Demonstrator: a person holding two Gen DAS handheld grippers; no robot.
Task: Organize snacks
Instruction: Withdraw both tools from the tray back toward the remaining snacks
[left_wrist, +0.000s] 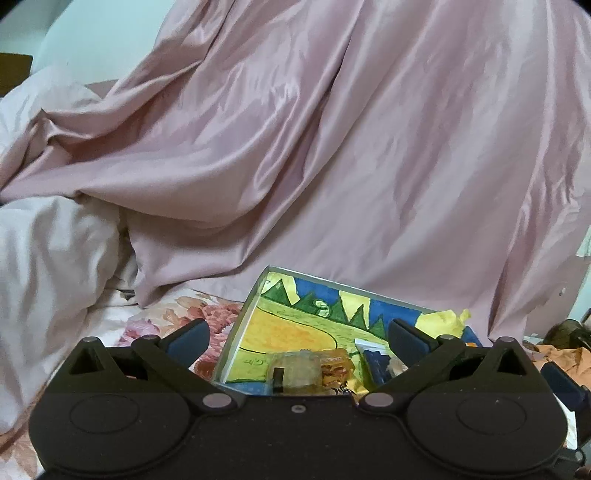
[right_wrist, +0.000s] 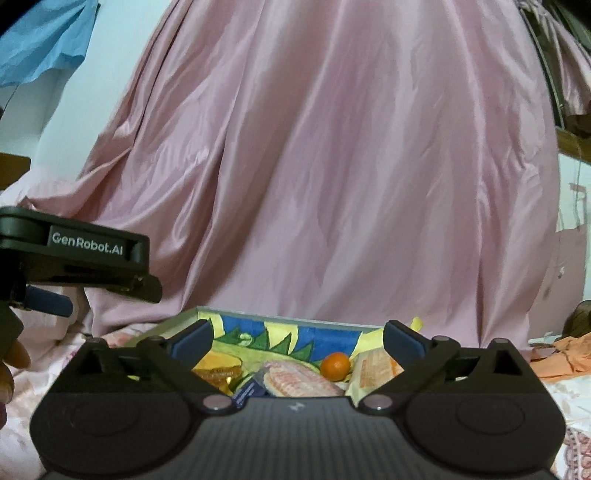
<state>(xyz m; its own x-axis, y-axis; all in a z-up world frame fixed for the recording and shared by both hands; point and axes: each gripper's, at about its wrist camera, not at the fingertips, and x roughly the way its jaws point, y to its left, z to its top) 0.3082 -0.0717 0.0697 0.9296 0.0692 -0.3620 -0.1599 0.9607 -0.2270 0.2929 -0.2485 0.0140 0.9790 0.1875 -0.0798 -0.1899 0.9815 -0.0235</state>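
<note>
Hovering over painted box (right_wrist: 332, 326) on bed; both grippers, left gripper (left_wrist: 295, 338) & right gripper (right_wrist: 297, 341), spread wide, empty; snacks inside; lift clear w/o snagging box's far wall.

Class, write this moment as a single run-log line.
left gripper: open, empty | right gripper: open, empty | painted box: holds snack packets and an orange ball | backdrop: pink sheet

One brand name is showing, on my other gripper.

From my right wrist camera I am reading "GenRobot.AI" in pale letters on the black side of my left gripper (right_wrist: 86, 245), at the left edge of the frame. A dark blue packet (right_wrist: 248, 393) at lower centre is carrying small white print, too blurred to read; painted marks inside the box (left_wrist: 258, 360) are staying illegible too.
</note>
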